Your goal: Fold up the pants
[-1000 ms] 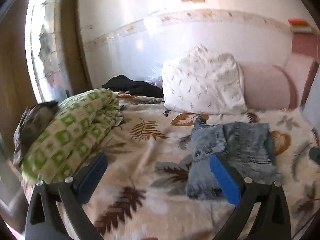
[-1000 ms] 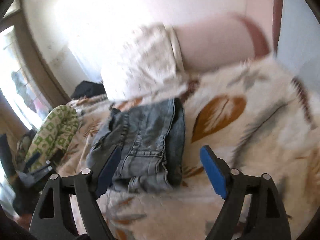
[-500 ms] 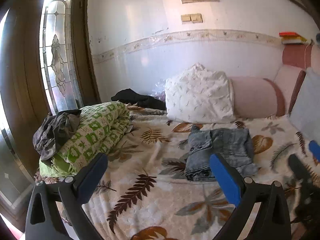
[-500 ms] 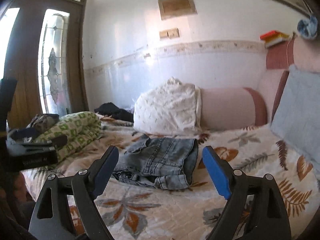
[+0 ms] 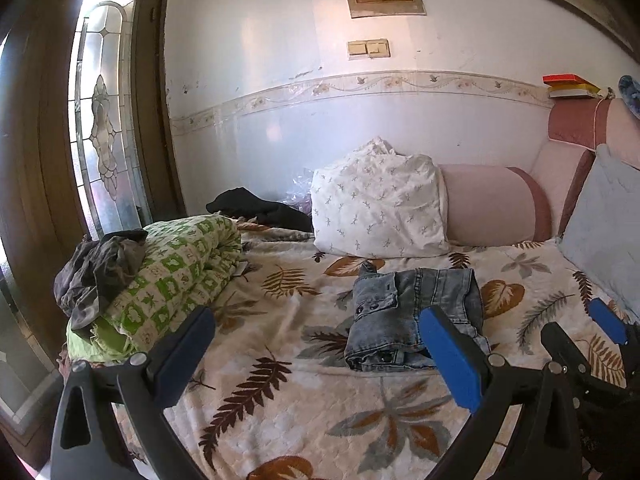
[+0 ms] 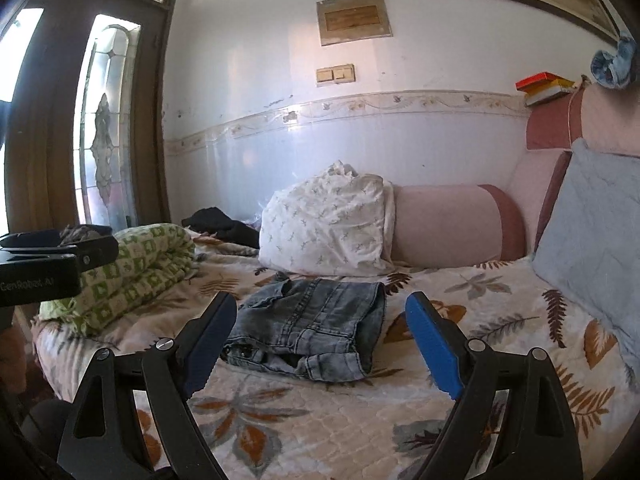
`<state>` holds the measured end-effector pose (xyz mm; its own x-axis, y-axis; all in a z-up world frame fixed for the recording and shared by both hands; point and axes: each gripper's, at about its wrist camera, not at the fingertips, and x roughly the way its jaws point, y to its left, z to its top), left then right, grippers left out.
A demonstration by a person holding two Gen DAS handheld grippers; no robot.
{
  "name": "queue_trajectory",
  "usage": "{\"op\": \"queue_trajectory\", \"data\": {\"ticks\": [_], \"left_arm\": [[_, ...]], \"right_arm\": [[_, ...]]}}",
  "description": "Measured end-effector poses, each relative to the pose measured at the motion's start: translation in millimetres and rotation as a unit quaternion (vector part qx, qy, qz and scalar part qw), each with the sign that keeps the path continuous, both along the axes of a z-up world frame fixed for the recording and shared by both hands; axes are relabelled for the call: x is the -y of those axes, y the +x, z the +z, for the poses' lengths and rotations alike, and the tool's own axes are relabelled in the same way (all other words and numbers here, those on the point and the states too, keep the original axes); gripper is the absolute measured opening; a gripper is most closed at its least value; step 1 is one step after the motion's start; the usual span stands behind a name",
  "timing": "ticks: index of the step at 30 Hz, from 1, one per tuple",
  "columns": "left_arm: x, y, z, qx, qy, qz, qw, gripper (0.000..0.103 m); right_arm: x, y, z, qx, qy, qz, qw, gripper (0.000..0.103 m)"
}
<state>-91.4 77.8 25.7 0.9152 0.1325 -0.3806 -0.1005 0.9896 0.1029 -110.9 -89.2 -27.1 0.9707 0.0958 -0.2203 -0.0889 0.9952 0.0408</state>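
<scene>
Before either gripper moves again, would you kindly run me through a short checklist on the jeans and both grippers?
1. Jeans folded into a compact stack on the leaf-print blanket: ok.
2. Left gripper open with nothing between its jaws: ok.
3. Right gripper open and empty, clear of the denim: ok.
4. Fold neat: not ok; one corner near the white pillow sticks out and the near hem lies loose.
5. Jeans apart from the green quilt: ok.
6. Layers inside the stack lying flat: cannot tell, they are hidden.
</scene>
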Motion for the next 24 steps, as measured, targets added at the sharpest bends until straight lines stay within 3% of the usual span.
{"op": "queue_trajectory", "data": {"ticks": [18,24], "left_arm": [[-4,23,-17,-0.027,-0.01,-0.004,0.9996,0.103],[-8,31,-26,-0.036,-0.041,-0.021,0.9983,0.103]], "right_arm": [[2,27,-11,-0.025,0.015,-0.005,1.0,0.087],[-3,37,-17,-0.039,0.008,-0.005,0.999,0.087]]}}
